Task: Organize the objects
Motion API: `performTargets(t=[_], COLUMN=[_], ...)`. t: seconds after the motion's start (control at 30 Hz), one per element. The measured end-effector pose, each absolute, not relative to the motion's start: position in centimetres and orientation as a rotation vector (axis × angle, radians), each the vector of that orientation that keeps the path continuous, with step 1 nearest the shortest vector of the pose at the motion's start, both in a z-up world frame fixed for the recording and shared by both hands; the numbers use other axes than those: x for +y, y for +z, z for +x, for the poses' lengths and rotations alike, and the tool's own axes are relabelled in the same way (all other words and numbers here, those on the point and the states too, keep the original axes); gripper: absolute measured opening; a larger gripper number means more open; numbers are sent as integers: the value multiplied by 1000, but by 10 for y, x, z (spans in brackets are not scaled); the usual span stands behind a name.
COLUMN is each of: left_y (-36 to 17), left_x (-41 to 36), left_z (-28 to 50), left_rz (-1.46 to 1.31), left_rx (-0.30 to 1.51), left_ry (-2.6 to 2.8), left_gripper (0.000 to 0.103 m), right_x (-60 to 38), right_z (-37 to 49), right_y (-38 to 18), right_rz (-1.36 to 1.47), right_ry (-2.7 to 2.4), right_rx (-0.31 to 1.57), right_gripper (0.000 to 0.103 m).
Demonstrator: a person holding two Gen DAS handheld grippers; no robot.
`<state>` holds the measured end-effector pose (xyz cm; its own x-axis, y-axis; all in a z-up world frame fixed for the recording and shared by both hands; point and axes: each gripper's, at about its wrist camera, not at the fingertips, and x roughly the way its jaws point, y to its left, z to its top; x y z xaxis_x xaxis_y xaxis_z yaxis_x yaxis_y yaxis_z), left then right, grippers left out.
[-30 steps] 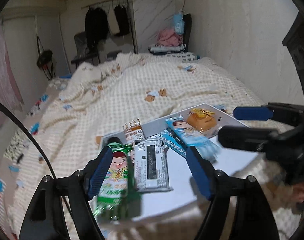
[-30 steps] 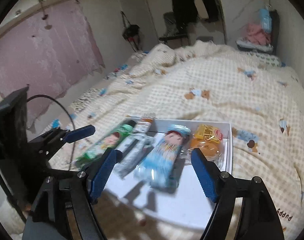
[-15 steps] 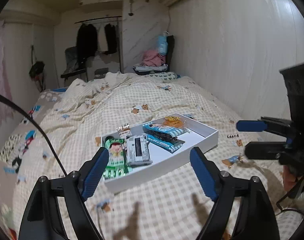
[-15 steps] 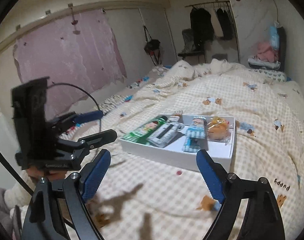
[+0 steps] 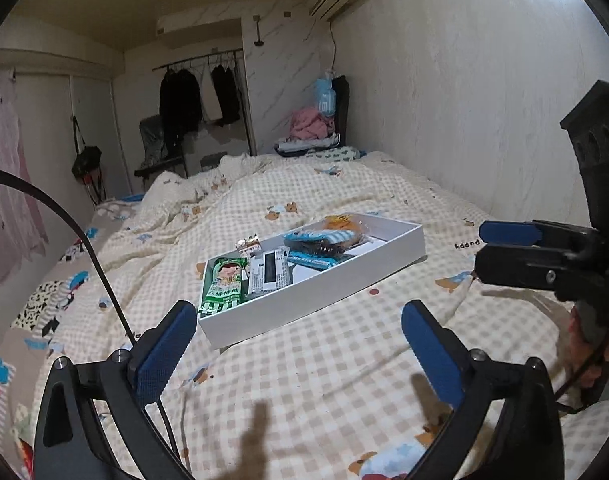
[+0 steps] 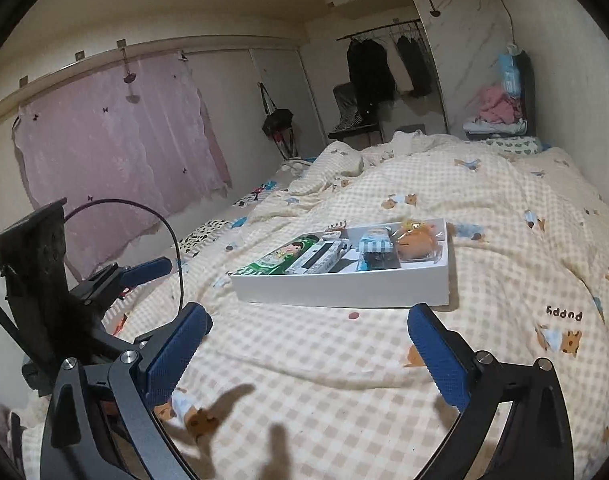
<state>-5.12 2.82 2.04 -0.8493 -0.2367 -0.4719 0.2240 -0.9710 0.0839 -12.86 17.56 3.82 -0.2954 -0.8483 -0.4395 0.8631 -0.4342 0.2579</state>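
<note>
both wide-open hand-held grippers now back off white tray on checked bedspread

**What we cannot make out**

Ahead of our grippers, the box near wall hides the packets' lower ends. Print on the grey packet is too small to read. The hand is cut off by the picture's right edge.

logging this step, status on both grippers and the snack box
Left gripper and right gripper: jaws just opened wide, nothing between them. White box on the bed, snack packets inside. Nothing in the way.
</note>
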Motion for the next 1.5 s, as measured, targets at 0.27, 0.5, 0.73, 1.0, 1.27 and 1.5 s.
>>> performTargets(t=[0.27, 0.5, 0.73, 1.0, 1.27, 1.5], left_y=[23, 26, 27, 25, 23, 21], left_x=[27, 25, 36, 36, 36, 35], left_z=[-47, -43, -45, -46, -47, -49], left_rz=[705, 678, 669, 682, 698, 712], left_rx=[-19, 20, -58, -66, -54, -39], left_ry=[-2840, -2893, -2888, -2884, -2886, -2884], left_gripper=[103, 103, 103, 103, 103, 103], right_x=[183, 194, 199, 195, 192, 190], right_z=[-119, -120, -127, -119, -118, -118], right_y=[43, 38, 35, 36, 33, 33], right_rz=[556, 526, 563, 545, 554, 561], right_ry=[-1931, -1974, -1972, -1959, -1951, -1942], right_rx=[16, -46, -100, -54, -36, -28], right_gripper=[101, 101, 102, 102, 102, 102])
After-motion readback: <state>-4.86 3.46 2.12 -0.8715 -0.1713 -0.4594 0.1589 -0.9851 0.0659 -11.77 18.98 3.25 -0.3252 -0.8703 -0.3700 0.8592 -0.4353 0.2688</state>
